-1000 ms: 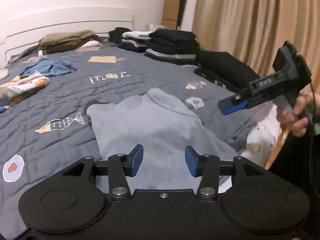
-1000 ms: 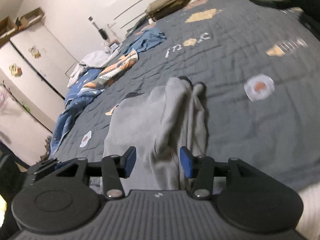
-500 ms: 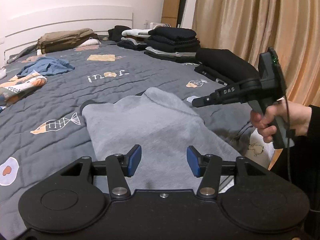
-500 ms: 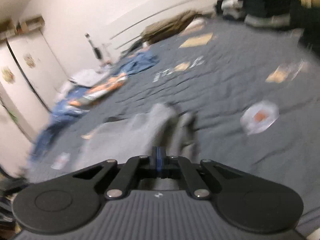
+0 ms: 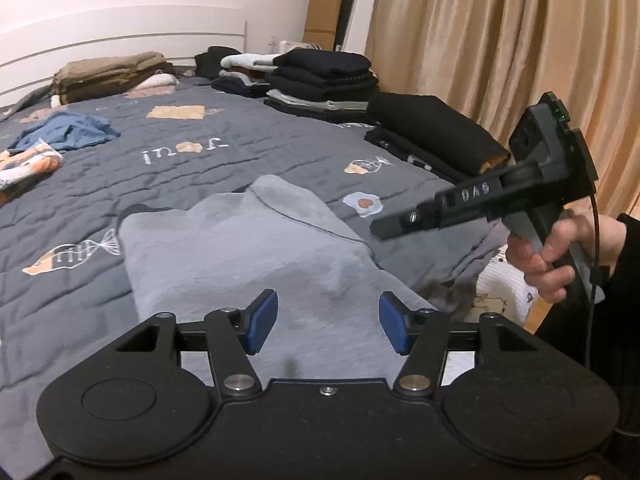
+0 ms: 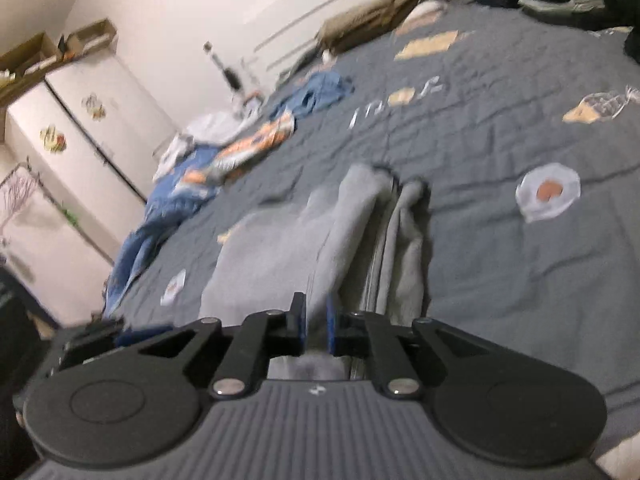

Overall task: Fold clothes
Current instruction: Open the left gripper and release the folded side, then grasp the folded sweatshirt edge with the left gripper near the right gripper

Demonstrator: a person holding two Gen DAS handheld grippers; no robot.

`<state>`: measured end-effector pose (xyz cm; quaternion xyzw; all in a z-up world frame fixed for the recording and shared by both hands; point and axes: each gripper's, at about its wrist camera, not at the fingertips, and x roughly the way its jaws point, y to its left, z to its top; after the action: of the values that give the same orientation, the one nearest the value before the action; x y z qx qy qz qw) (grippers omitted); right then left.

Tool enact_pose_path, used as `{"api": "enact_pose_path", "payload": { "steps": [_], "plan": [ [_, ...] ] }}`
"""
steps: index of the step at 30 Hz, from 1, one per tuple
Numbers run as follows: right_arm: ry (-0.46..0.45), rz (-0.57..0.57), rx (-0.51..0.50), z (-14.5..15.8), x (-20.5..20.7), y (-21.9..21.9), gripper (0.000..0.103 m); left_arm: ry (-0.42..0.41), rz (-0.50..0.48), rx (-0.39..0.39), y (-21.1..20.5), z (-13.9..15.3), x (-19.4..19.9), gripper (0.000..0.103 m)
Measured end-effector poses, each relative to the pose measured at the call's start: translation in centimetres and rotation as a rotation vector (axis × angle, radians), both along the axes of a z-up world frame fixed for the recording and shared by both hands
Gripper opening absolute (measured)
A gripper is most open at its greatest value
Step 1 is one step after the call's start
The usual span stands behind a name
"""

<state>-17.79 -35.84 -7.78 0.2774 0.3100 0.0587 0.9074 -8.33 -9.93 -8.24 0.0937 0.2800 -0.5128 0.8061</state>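
Note:
A grey garment (image 5: 240, 260) lies spread flat on the dark grey quilted bedspread (image 5: 200, 184). My left gripper (image 5: 328, 324) hovers over its near end, jaws opening, with nothing between the blue pads. A hand (image 5: 560, 248) holds my right gripper (image 5: 378, 227) on the right, its tip just above the garment's right edge. In the right wrist view the right gripper (image 6: 315, 322) points along a folded ridge of the grey garment (image 6: 280, 248). Its jaws stand a narrow slit apart and are opening. Cloth shows through the slit, but I see no pad pressing on it.
Stacks of folded dark clothes (image 5: 320, 80) and a black folded pile (image 5: 432, 132) line the far right of the bed. A brown pile (image 5: 108, 76), a blue garment (image 5: 68, 132) and an orange-white one (image 5: 24, 164) lie at the far left. Curtains (image 5: 520, 40) hang right.
The right gripper's jaws closed from wide open to shut, then parted a slit. It swung lower toward the garment's right edge. The left gripper's jaws widened a little.

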Motion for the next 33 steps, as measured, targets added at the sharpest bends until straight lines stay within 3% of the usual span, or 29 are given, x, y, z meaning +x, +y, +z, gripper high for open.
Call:
{"api": "enact_pose_path", "payload": {
  "steps": [8,12,17,22,25,27,30,33],
  "plan": [
    [0.05,0.083,-0.019,-1.0,-1.2,1.1,0.019,-0.038,-0.106,0.072,-3.1,-1.8,-2.2,0.056],
    [0.046,0.078,0.021,-1.1,-0.9,0.6,0.031,-0.174,-0.217,0.164,-5.4,-3.5,-5.3,0.055],
    [0.052,0.073,0.065,-1.4,0.9,-0.1,0.032,-0.304,-0.306,0.268,-7.6,-5.9,-8.0,0.055],
    [0.044,0.045,0.113,-1.9,2.0,-0.9,0.033,-0.34,-0.289,0.311,-8.5,-7.1,-8.2,0.043],
    [0.025,0.021,0.126,-1.9,2.7,-1.3,0.033,-0.349,-0.284,0.318,-8.7,-7.4,-8.0,0.029],
    [0.003,0.001,0.146,-1.9,2.9,-1.7,0.031,-0.359,-0.294,0.321,-8.7,-7.3,-8.0,0.012],
    [-0.008,-0.031,0.154,-2.1,3.2,-2.1,0.004,-0.364,-0.317,0.325,-8.6,-7.2,-7.9,0.008],
    [-0.026,-0.056,0.14,-2.0,3.4,-2.2,0.002,-0.298,-0.338,0.285,-8.1,-5.9,-7.3,0.006]
  ]
}}
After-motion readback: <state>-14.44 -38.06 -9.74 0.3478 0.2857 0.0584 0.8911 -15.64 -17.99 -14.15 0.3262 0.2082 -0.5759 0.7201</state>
